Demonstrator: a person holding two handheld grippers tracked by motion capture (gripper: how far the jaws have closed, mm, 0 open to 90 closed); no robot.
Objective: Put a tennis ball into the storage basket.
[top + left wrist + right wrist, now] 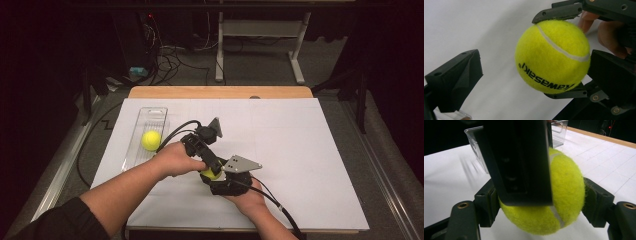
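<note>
The right gripper pinches a tennis ball between its two jaws, just above the white table sheet; the left gripper stands spread around that same ball, one jaw against it, the other well apart; a second ball lies in the clear tray nearby.

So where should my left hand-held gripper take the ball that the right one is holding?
Close on the tennis ball across its widest part, on the two sides left bare by the right hand-held gripper, crosswise to that grip. The left hand-held gripper already stands open around it, so probably just centre the ball and shut.
</note>
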